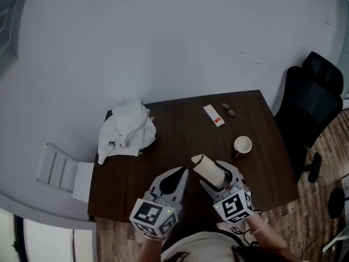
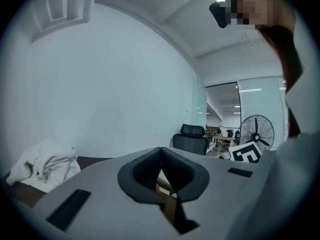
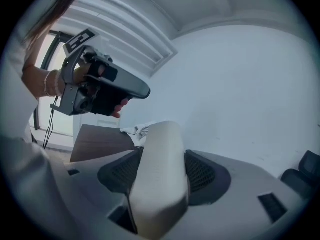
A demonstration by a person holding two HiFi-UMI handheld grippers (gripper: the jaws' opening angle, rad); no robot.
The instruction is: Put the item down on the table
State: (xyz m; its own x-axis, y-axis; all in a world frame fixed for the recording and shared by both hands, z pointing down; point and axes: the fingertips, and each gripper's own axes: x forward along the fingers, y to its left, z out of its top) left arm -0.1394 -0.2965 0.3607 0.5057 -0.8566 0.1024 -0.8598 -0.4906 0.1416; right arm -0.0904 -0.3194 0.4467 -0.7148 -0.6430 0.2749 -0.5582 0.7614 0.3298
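Right gripper view: the right gripper (image 3: 161, 181) has its fingers clamped on the cream cup (image 3: 160, 154). The cup's long axis points far-left past the fingers, over the bench's (image 1: 180, 119) near edge. The left gripper (image 1: 179, 174) sits just left, fingers pinched together, empty.

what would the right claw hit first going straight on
The right claw, shut on a cream cylinder, likely meets the pale wall first; the crumpled white cloth sits left of its line.

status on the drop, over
Left gripper shut, empty. Right gripper shut on cylinder, over near edge of table. Mug just beyond, to the right.
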